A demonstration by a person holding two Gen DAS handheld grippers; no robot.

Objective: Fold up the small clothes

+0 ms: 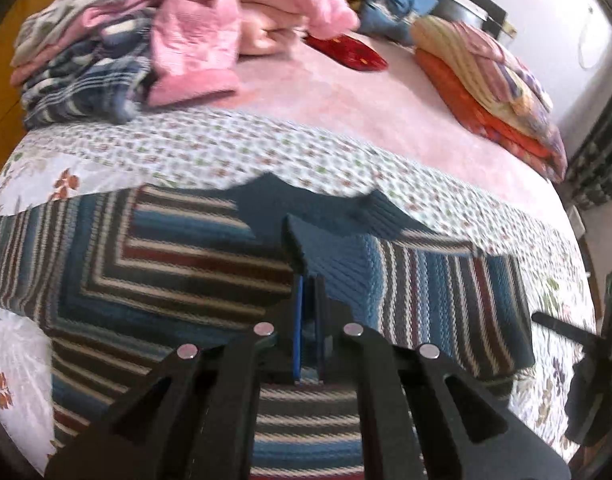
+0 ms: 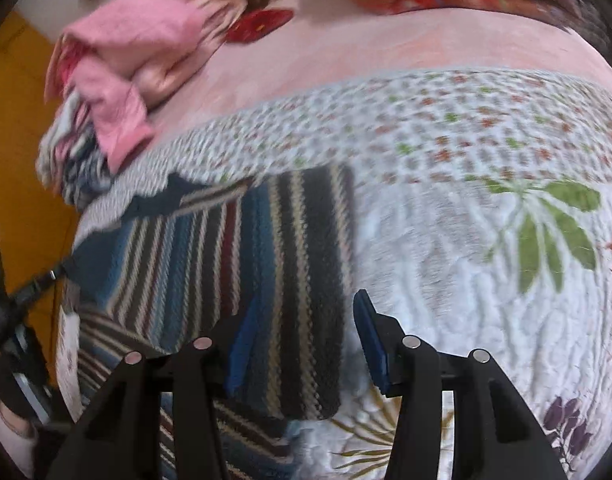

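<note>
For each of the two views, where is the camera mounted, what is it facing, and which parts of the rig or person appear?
Left wrist: on the left gripper, shut on the striped sweater, facing across the bed; the other gripper shows at far right.
Right wrist: on the right gripper, open over the sweater's edge; a sleeve shows lower left.
Shared: the sweater, floral quilt, pink clothes pile.

The sweater lies flat on the quilt at the bed's near edge. At eleven o'clock beyond it sits a heap of clothes; at two o'clock, well apart, a stack of folded blankets; a small cushion lies between them.
</note>
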